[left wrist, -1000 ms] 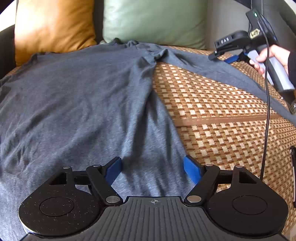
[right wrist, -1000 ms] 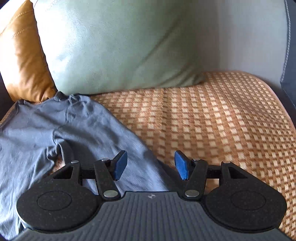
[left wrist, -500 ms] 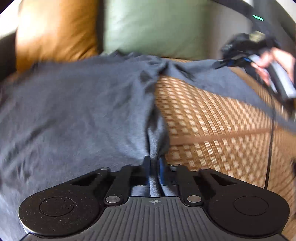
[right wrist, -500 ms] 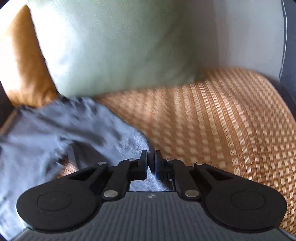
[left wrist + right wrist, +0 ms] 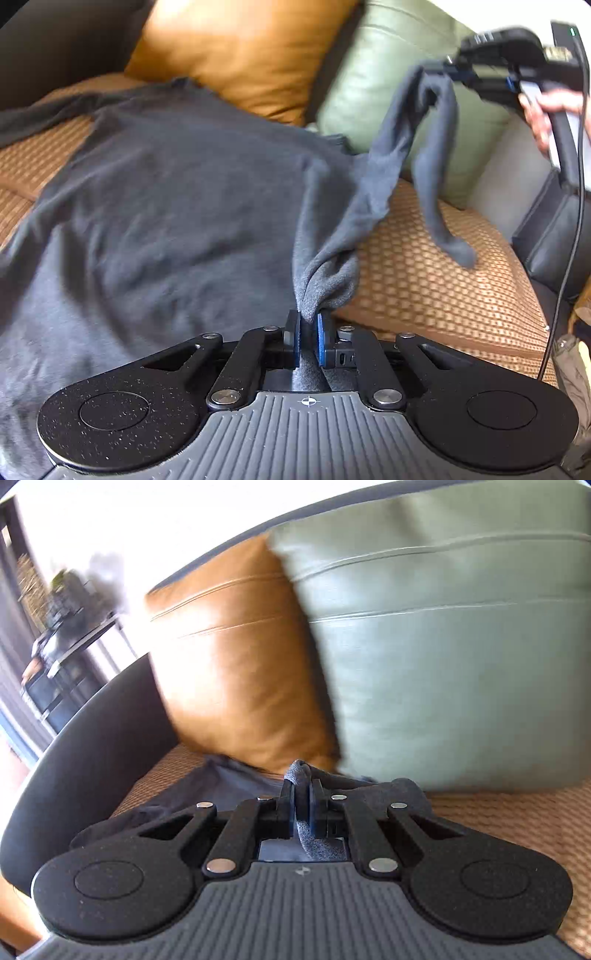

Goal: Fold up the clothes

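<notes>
Both claws closed since 1 s ago: left claw (image 5: 306, 338) pinches grey shirt (image 5: 177, 206) side edge, right claw (image 5: 302, 805) holds sleeve lifted off sofa (image 5: 436, 295).

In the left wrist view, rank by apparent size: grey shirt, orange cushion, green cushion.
1. grey shirt, clearly the largest.
2-3. orange cushion and green cushion: look alike, both cropped or partly hidden, so unranked.
</notes>
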Available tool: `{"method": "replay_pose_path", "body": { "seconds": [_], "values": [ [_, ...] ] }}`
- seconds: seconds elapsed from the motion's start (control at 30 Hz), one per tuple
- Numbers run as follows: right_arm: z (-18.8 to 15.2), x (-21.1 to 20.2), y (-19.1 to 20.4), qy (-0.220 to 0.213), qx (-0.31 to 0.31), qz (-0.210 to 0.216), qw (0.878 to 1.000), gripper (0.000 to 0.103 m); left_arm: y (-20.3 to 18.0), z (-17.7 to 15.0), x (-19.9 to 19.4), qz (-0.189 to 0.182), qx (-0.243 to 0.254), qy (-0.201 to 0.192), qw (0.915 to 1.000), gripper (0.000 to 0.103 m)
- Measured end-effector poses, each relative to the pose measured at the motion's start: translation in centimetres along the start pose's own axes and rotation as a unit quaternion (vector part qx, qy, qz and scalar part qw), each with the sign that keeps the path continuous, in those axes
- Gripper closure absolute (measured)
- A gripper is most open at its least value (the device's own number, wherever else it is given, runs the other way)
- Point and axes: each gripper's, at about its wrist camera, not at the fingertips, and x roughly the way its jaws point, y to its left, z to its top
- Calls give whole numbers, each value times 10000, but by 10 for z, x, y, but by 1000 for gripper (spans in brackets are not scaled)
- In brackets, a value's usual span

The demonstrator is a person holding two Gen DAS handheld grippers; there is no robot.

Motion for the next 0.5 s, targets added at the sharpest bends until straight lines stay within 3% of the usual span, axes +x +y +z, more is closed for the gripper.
{"method": "replay_pose_path", "body": {
  "seconds": [0.1,0.17,0.2,0.27,0.3,0.33,0.37,0.43,0.5],
  "values": [
    [2,37,31,118,-62,182,9997,95,21,-2,7,-50,-140,171,9997,93],
    [-2,62,48,213,-78,262,9994,94,30,-6,11,-49,-190,237,9995,85],
    [-7,75,55,294,-107,247,9992,94,33,-6,15,-92,-159,313,9993,76],
    [-19,100,65,472,-191,154,9986,91,38,-8,22,-178,-93,443,9988,74],
    [-27,113,70,619,-258,74,9977,84,39,-8,22,-226,-47,426,9988,72],
    [-35,125,74,822,-343,-1,9960,65,40,-8,21,-275,0,408,9988,69],
    [-42,134,78,1012,-465,-88,9937,57,41,-8,20,-332,36,396,9987,65],
    [-51,135,86,1136,-813,-140,9901,56,45,-7,16,-508,-24,385,9980,47],
    [-47,117,83,978,-872,-106,9913,52,50,-3,11,-485,-147,283,9983,43]
  ]
}}
